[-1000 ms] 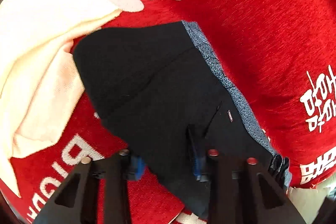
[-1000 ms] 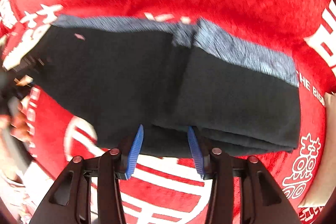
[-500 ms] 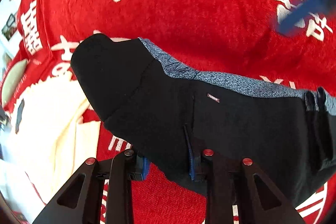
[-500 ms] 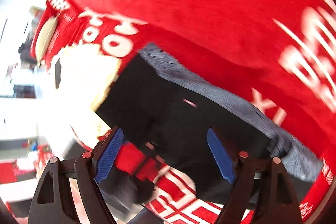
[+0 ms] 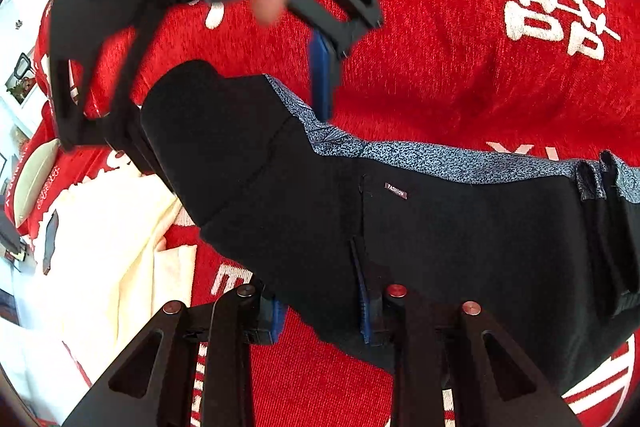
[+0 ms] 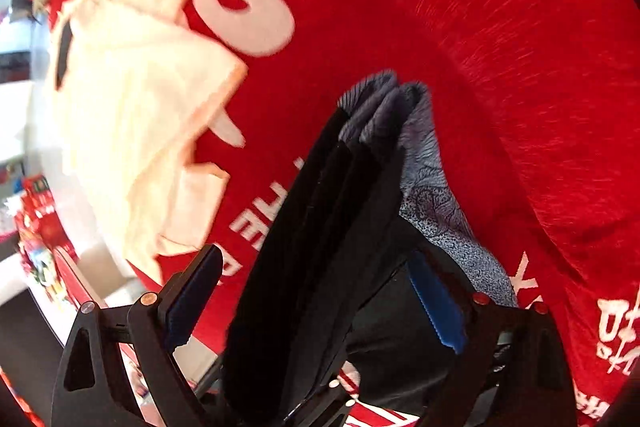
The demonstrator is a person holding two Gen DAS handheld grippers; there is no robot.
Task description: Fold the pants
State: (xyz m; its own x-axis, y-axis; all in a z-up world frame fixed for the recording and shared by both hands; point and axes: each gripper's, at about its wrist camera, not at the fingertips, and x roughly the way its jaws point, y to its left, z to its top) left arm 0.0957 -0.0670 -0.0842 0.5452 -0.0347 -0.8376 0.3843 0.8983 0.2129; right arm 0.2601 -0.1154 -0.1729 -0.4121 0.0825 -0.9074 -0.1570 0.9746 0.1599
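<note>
The left tool (image 5: 320, 307) pinches the near edge of the folded black pants with a grey patterned waistband (image 5: 440, 227), lying on the red cloth with white lettering (image 5: 460, 47). The right tool (image 6: 316, 303), half a second ago beside the fold, now straddles it at twelve o'clock, jaws opening wide, pads not pressing

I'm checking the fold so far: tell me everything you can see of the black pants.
The black pants are soft knit with a speckled grey-blue waistband and a small label. Folded into stacked layers, they lie partly on the red printed cloth. The left gripper pinches their near edge; the right gripper, jaws opening, straddles the layered end.
</note>
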